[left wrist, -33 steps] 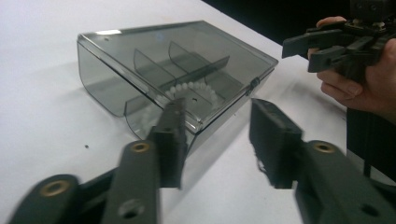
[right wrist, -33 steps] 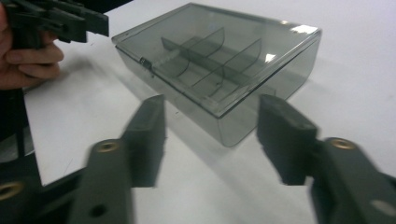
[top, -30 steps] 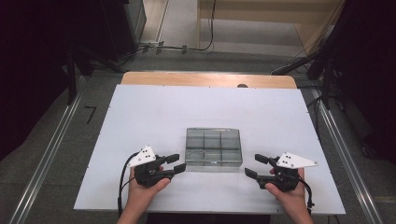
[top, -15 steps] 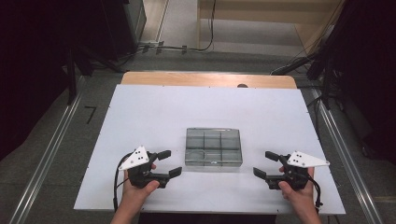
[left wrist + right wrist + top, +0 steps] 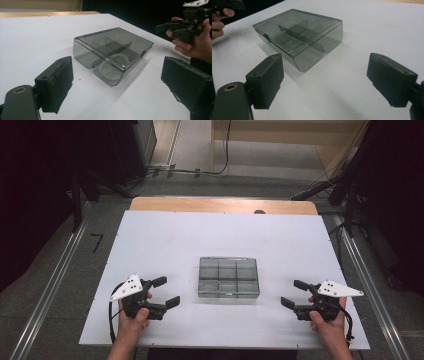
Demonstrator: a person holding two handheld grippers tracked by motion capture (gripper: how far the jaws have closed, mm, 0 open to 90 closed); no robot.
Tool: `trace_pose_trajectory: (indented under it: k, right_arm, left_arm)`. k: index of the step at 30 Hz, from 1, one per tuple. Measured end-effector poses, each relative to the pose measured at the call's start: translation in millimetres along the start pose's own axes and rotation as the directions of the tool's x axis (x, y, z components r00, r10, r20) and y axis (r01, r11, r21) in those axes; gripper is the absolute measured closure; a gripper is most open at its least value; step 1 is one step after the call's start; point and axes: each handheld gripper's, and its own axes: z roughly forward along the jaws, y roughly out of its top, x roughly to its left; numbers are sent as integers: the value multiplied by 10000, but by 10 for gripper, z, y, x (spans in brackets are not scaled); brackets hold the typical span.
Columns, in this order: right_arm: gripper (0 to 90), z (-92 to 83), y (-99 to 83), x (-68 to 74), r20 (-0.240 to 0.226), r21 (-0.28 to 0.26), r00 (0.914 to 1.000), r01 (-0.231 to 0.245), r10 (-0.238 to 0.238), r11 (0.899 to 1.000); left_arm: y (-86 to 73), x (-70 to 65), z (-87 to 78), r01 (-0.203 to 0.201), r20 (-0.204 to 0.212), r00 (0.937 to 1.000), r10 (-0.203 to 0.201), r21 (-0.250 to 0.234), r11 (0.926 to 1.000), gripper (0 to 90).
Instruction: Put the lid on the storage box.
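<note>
**Closed box on bench — both grippers clear of it**

The smoky clear plastic box sits near the middle of the white bench, lid shut, its dividers visible through the top. In the left gripper view a pale ring-shaped item lies inside one compartment; what it is cannot be told.

The left gripper is to the box's left and the right gripper to its right, each apart from it. Both stand wide with nothing between the jaws — they have just been opening, and both have drawn back from the box sides they flanked a second ago.

Judgement: the box appears set down and released, or awaiting a fresh hold. To handle it well, approach squarely from both short sides, keep the jaws level with the walls, and close on the body rather than the lid edge. The small latch on the front wall is the likely point for opening; steady the box with one gripper while the other works it, since a light box may slide on the smooth surface.
</note>
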Motion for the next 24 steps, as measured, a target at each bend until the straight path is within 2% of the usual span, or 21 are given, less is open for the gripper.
trace_pose_trajectory:
  k: [5, 9, 11, 12, 24]
  right_arm:
    - [101, -52, -24, -81, 72, -47, 9999, -107, 107, 9999]
    - [98, -83, -40, -137, 190, -90, 9991, -380, 381, 9992]
    - [87, -90, -51, -160, 181, -95, 9991, -370, 371, 9993]
    - [87, -96, -58, -169, 188, -67, 9990, -393, 394, 9992]
    - [79, -235, -145, -361, 648, -237, 9959, -610, 624, 9979]
  left_arm:
    - [-24, 119, -136, 287, -322, 9990, -294, -220, 9993, 84]
    - [-38, 177, -204, 351, -498, 9981, -366, -310, 9989, 62]
    - [-48, 206, -225, 409, -531, 9977, -428, -351, 9985, 45]
    - [-52, 221, -238, 409, -526, 9977, -428, -359, 9985, 23]
    - [-114, 364, -411, 399, -1023, 9938, -441, -430, 9983, 0]
